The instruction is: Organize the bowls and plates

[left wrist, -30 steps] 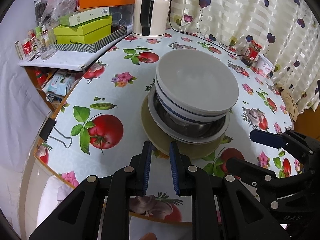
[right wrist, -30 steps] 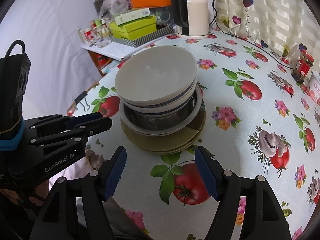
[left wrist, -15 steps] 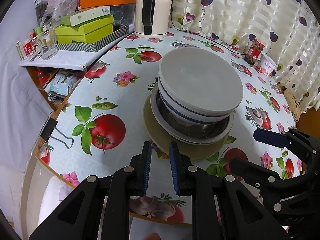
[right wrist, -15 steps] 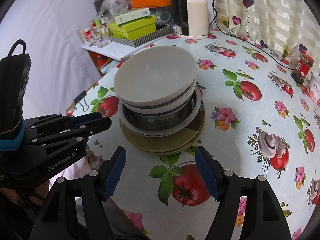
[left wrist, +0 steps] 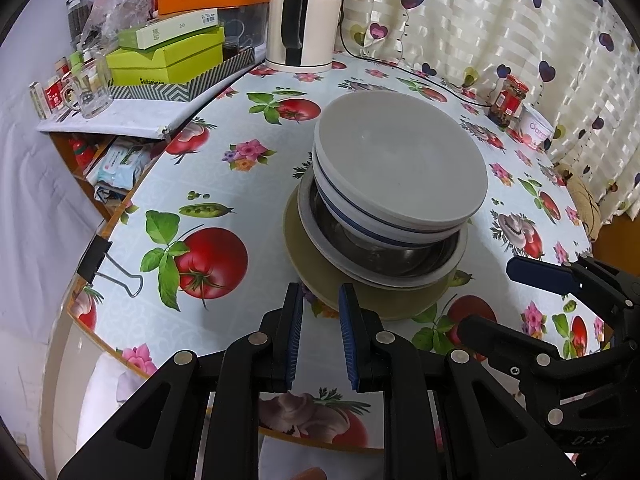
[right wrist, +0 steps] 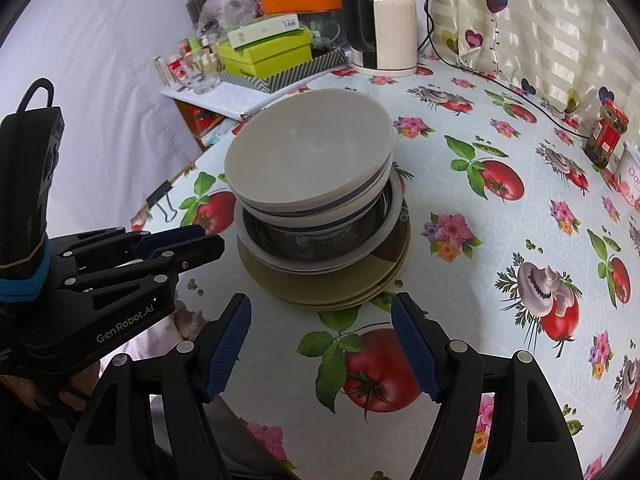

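While both claws gape empty, the bowl stack (right wrist: 316, 200) sits just beyond the right claw (right wrist: 322, 340).

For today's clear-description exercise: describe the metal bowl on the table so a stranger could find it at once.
Start at the table with the tomato-print cloth and find the stack of dishes near its front edge. The metal bowl sits in the middle of that stack, above the tan plates and under two white bowls. It alone is shiny and dark inside.

Two white bowls (right wrist: 308, 156), one steel bowl (right wrist: 320, 236), olive plates (right wrist: 332, 280) beneath, one kettle (right wrist: 384, 28), two tongs (right wrist: 320, 344)
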Demonstrator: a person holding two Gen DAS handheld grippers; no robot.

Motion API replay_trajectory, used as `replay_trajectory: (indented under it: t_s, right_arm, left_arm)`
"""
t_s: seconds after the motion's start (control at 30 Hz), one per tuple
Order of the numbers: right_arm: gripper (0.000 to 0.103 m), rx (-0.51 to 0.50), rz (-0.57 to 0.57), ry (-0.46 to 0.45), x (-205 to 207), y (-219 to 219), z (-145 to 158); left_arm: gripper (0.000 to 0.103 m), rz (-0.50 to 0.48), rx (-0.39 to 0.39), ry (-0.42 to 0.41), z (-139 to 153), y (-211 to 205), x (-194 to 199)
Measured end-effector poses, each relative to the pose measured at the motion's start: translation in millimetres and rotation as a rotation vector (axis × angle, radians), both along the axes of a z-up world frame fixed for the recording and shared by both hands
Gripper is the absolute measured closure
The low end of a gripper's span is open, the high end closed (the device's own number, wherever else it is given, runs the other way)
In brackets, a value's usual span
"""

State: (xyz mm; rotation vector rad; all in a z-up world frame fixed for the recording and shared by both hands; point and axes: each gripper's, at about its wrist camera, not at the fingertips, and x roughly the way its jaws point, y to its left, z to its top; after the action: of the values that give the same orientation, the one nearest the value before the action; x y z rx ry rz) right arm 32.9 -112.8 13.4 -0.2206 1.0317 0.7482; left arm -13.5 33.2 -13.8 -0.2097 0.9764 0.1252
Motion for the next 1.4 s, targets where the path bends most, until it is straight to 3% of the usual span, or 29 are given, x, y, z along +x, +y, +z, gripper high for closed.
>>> replay_trajectory:
  t_s: [1.4]
  right_arm:
    - [0.027, -0.001, 0.000, 0.003, -0.4, 1.3, -1.3]
  left_arm:
    - [0.084, -0.002, 0.010, 0.014, -4.5, -0.4, 1.6]
